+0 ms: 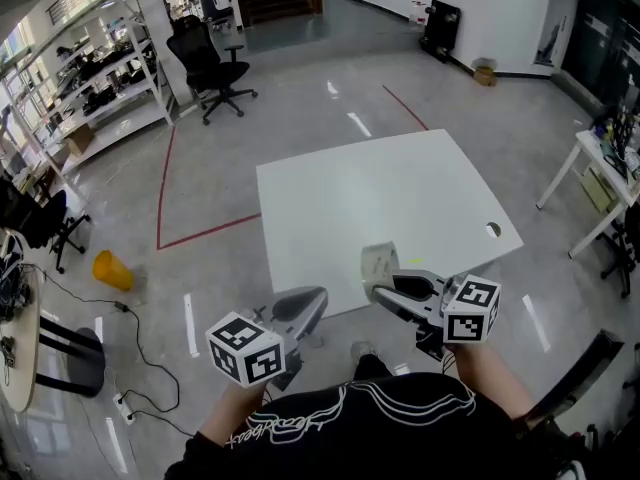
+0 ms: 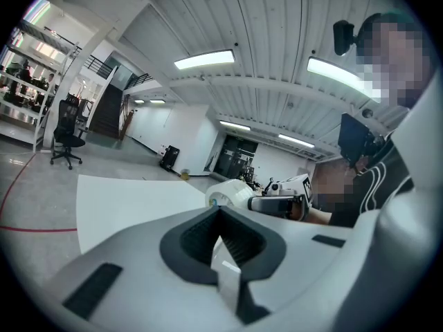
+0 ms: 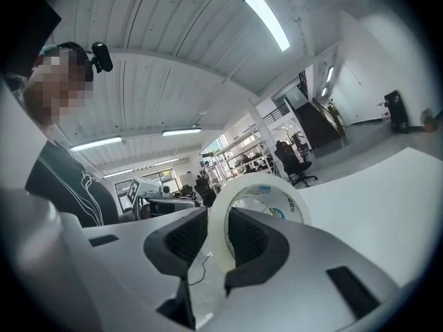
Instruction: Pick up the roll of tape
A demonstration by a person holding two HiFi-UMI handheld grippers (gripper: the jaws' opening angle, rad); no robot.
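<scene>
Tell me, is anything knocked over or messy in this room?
Yes. A yellow bin seems to lie tipped on its side on the floor, left of the white table. A black cable also trails loose across the floor near it. Nothing else stands out.

A white table [image 1: 400,198] fills the centre; a black office chair [image 1: 212,63] and shelves [image 1: 95,88] stand upper left, a yellow bin [image 1: 112,270] lies at left.

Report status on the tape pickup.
Right gripper shut on roll of tape, held above white table. Left gripper shut, empty, off to the side. Nothing in the way.
</scene>
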